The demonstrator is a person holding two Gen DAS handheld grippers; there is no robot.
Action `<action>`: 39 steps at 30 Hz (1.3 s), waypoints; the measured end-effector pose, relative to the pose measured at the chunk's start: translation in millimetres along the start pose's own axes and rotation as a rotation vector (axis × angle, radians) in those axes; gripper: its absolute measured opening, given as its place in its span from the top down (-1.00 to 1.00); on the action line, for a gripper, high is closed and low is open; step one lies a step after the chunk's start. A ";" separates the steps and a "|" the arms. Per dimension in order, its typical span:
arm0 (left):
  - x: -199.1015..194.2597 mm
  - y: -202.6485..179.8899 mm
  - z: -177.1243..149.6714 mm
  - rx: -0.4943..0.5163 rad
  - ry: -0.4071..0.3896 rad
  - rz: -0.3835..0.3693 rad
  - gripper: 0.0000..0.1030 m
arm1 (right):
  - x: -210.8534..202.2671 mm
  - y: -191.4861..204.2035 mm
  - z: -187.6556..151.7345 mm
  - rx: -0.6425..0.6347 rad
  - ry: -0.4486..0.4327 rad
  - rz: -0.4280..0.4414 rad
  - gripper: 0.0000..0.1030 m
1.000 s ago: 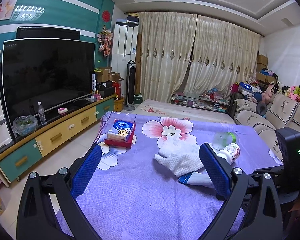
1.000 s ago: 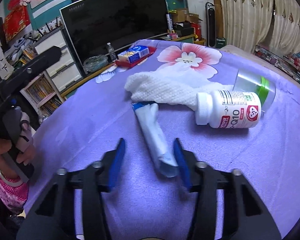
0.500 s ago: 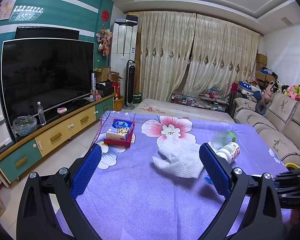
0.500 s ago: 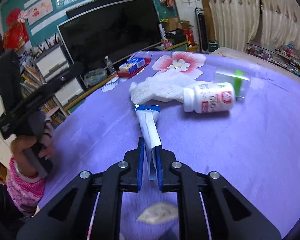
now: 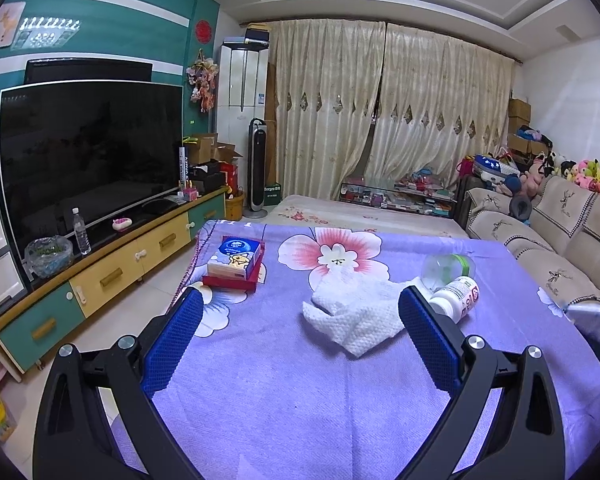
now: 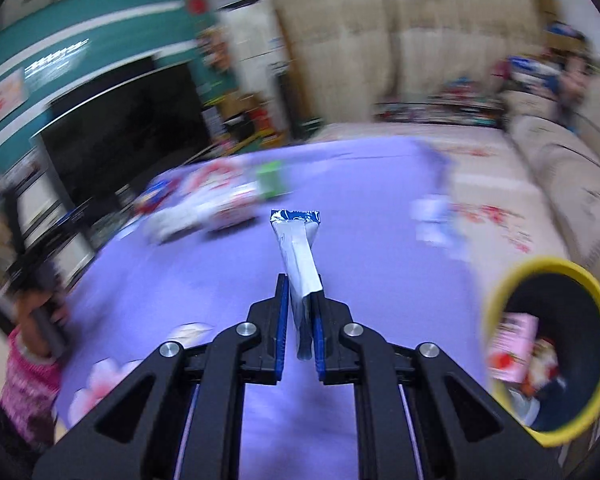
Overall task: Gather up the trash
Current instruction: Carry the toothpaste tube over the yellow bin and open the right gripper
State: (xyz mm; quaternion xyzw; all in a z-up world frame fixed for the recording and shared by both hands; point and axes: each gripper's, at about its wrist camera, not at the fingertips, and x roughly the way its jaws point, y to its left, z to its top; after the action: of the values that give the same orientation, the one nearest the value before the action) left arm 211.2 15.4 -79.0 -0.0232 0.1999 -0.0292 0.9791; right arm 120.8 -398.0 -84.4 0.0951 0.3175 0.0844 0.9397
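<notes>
Clamped tight, the right gripper (image 6: 300, 320) pinches a crumpled silver-and-blue wrapper (image 6: 298, 256) above the purple floral tablecloth (image 6: 204, 280), near a yellow-rimmed bin (image 6: 496, 292) at lower right. Over the same cloth, the left gripper (image 5: 300, 312) hangs wide apart and empty before a white towel (image 5: 356, 316), then a white pill bottle (image 5: 458, 296).

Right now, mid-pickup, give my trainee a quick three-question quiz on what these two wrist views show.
1. True or false: the right gripper is shut on the blue-and-white wrapper.
2. What stands at the lower right of the right wrist view?
A. the yellow-rimmed bin, trash already in it
B. a cardboard box
C. a laundry basket
3. Fill in: between the left gripper fingers, on the purple cloth, lies a crumpled white ____.

Key: 1 true; 2 A; 3 paper towel.
</notes>
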 end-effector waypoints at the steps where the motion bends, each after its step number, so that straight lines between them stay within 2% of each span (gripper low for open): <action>1: 0.4 -0.7 -0.3 0.003 0.002 -0.001 -0.88 | -5.7 -16.7 -1.4 0.033 -0.012 -0.055 0.79; 10: 3.4 -2.8 -2.2 0.018 0.016 -0.004 -0.88 | -29.3 -122.6 -20.2 0.234 -0.051 -0.359 0.79; 15: 5.4 -4.2 -2.9 0.024 0.020 -0.006 -0.88 | -30.6 -157.0 -29.8 0.309 -0.040 -0.452 0.76; 19: 6.2 -5.6 -3.2 0.031 0.023 -0.009 -0.88 | -30.2 -167.0 -34.4 0.331 -0.030 -0.498 0.69; 21: 6.4 -6.4 -3.4 0.034 0.023 -0.009 -0.88 | -28.0 -167.9 -32.9 0.333 -0.034 -0.515 0.54; 23: 6.2 -6.5 -3.5 0.036 0.022 -0.011 -0.88 | -28.5 -170.3 -32.9 0.336 -0.039 -0.533 0.28; 24: 6.3 -6.7 -3.3 0.036 0.022 -0.012 -0.88 | -29.0 -172.1 -33.0 0.342 -0.042 -0.535 0.24; 33: 8.9 -12.7 -4.9 0.051 0.039 -0.033 -0.88 | -37.8 -150.4 -20.6 0.333 -0.103 -0.512 0.16; 39: 18.5 -36.0 -5.4 0.075 0.137 -0.161 -0.88 | -36.4 -108.9 -5.5 0.269 -0.176 -0.454 0.05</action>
State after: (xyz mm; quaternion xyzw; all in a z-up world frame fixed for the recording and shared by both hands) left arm 224.4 -22.0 -89.2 -0.0003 0.2624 -0.1168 0.9579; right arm 99.5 -510.6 -92.8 0.1522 0.2562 -0.1797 0.9375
